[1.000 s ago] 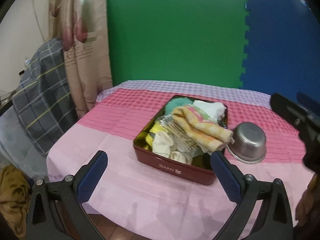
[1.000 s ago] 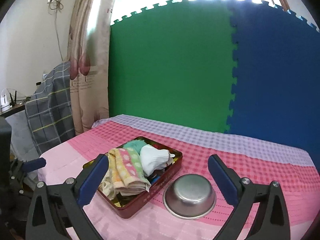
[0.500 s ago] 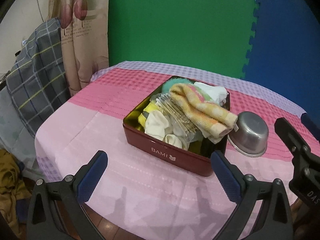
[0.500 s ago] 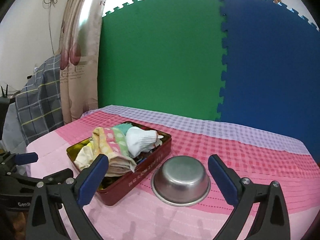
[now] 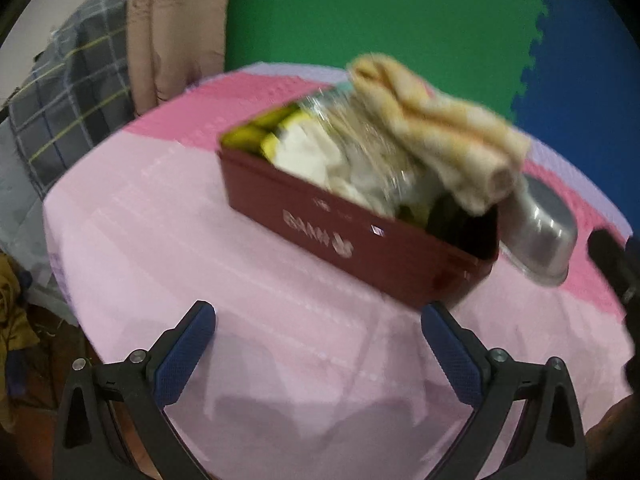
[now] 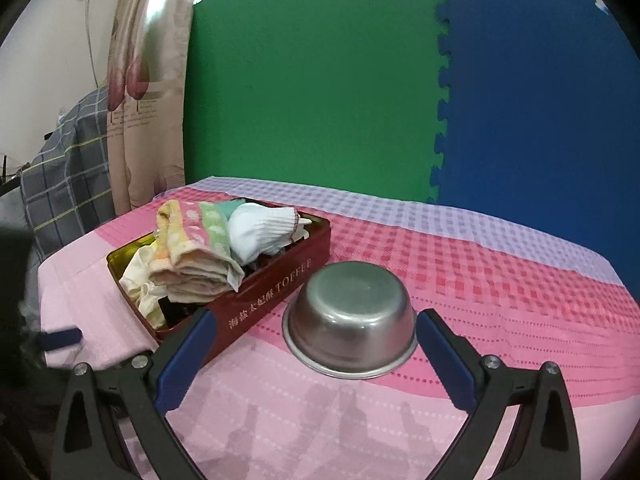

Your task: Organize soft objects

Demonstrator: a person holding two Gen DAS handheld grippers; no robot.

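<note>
A dark red tin (image 5: 360, 248) (image 6: 276, 292) on the pink tablecloth holds soft things: a folded orange-striped towel (image 5: 440, 128) (image 6: 192, 256) on top, a white sock (image 6: 264, 232), pale cloths (image 5: 312, 152) and a clear crinkly packet (image 5: 372, 148). An upturned steel bowl (image 6: 352, 324) (image 5: 540, 232) stands right of the tin. My left gripper (image 5: 318, 344) is open and empty, just short of the tin's near wall. My right gripper (image 6: 316, 344) is open and empty, its fingers either side of the bowl's near rim.
The table (image 6: 500, 280) has a pink, red and lilac checked cloth. Green and blue foam mats (image 6: 320, 80) stand behind it. A curtain (image 6: 148, 80) and a grey plaid cloth (image 5: 68, 92) are at the left. The floor shows past the near left edge.
Both grippers have moved in closer to the table. The tin now looms large and blurred in the left wrist view; the bowl sits between the right fingers. Nothing was grasped.
</note>
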